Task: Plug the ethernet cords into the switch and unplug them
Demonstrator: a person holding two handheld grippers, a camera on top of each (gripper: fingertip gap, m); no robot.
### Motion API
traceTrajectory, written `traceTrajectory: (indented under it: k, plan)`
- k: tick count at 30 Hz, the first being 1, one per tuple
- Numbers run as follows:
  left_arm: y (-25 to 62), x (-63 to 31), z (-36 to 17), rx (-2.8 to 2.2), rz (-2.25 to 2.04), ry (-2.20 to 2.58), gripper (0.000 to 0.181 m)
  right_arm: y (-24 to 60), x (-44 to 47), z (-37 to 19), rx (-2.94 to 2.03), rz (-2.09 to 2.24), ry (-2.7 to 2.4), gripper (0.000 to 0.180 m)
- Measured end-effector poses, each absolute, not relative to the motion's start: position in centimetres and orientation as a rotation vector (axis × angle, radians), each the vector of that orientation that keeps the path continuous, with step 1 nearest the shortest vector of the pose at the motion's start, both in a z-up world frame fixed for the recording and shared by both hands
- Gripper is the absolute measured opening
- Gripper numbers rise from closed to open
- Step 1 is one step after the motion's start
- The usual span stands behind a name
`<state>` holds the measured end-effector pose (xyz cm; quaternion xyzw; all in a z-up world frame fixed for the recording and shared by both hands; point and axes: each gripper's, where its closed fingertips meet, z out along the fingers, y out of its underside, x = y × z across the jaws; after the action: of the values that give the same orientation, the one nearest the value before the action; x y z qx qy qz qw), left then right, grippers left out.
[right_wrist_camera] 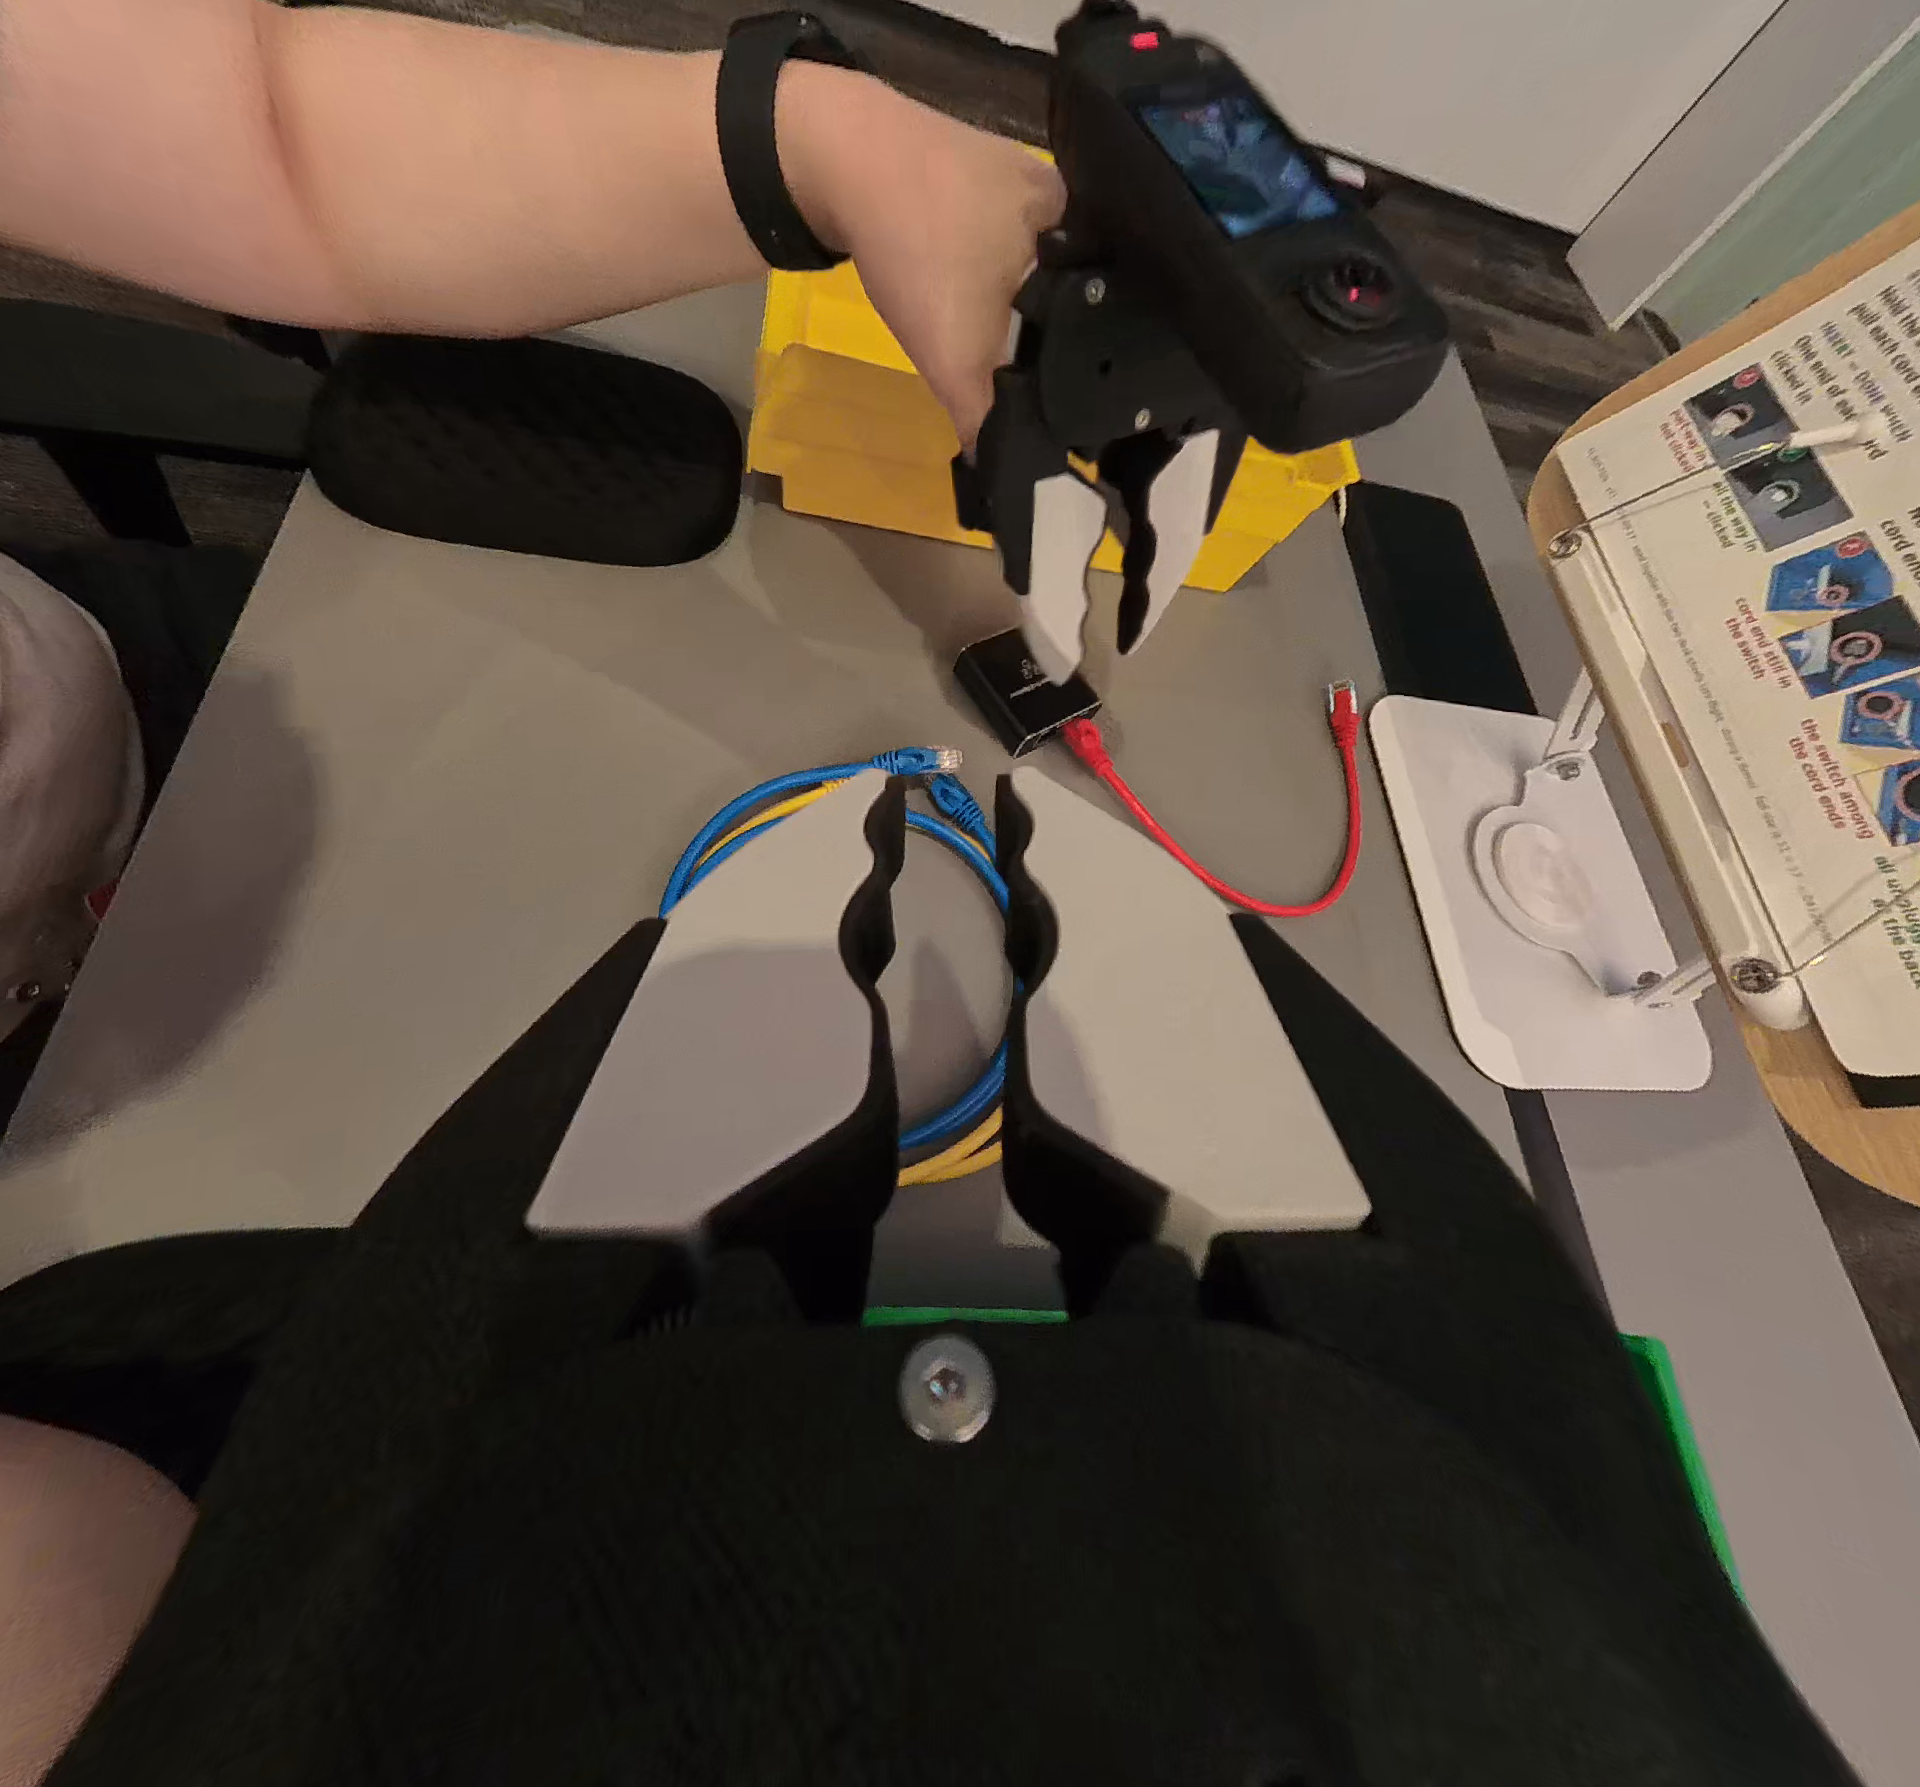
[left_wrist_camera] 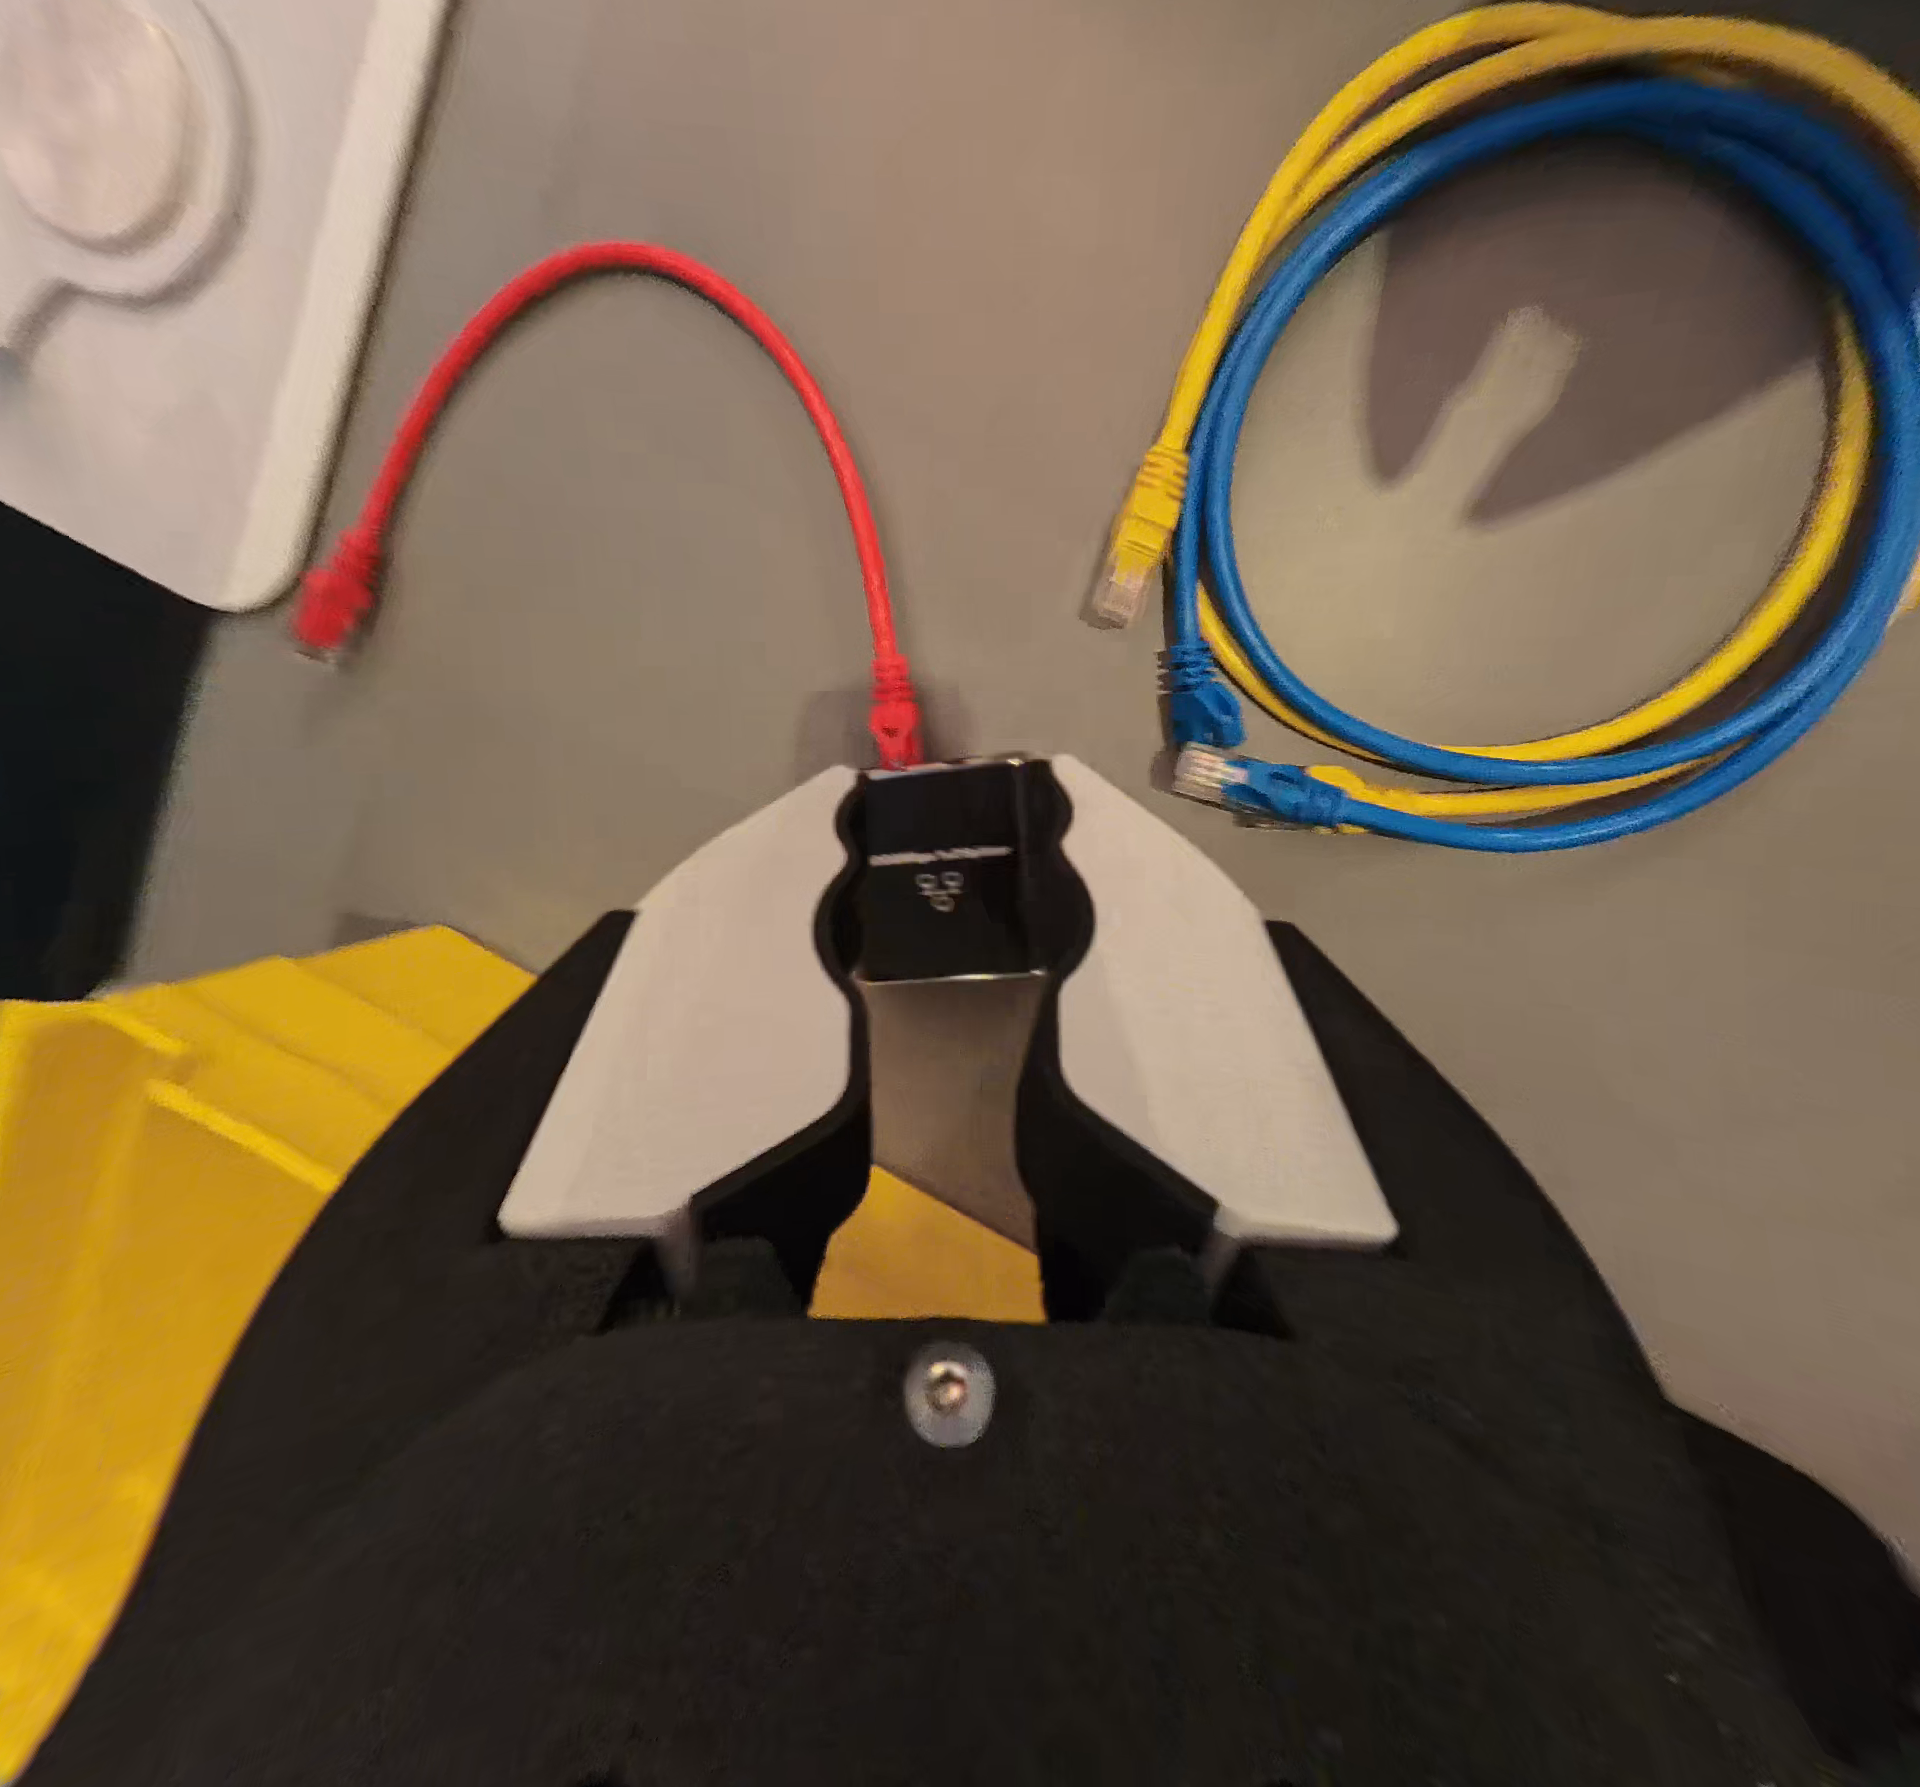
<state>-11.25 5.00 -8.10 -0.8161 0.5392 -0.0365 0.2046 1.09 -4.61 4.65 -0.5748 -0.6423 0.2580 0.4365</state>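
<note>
A handheld left claw (left_wrist_camera: 956,771) hung open over the small black switch (left_wrist_camera: 951,885), its white fingers straddling the box without clamping it, on a grey surface (right_wrist_camera: 520,750). A short red ethernet cord (left_wrist_camera: 665,257) sat plugged into the switch's port, its other end lying free near a white stand base (right_wrist_camera: 1455,802). The right claw (right_wrist_camera: 951,781), open and empty, hovered above the coiled blue cord (left_wrist_camera: 1216,449) and yellow cord (left_wrist_camera: 1257,231), both unplugged. A yellow bin (right_wrist_camera: 831,428) stood behind the switch.
</note>
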Motion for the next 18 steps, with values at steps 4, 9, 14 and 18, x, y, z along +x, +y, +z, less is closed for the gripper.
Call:
traceTrajectory:
  k: [4, 9, 14, 18]
  plan:
    - [5.2, -13.4, -10.4, -2.475, 0.017, 1.465, 0.048, -5.5, 2.1, 5.6, -1.376, 0.664, -1.589, 0.018]
    - [4.2, -14.3, -13.3, -2.592, 0.100, 1.654, 0.063, -6.2, 3.1, 7.0, -1.307, 0.688, -1.551, 0.017]
    - [4.5, -16.2, -15.8, -2.761, 0.124, 1.680, 0.069, -6.8, 3.8, 7.5, -1.271, 0.688, -1.546, 0.017]
    - [3.9, -16.1, -15.8, -2.694, 0.125, 1.839, 0.061, -6.9, 4.2, 7.8, -1.254, 0.696, -1.536, 0.015]
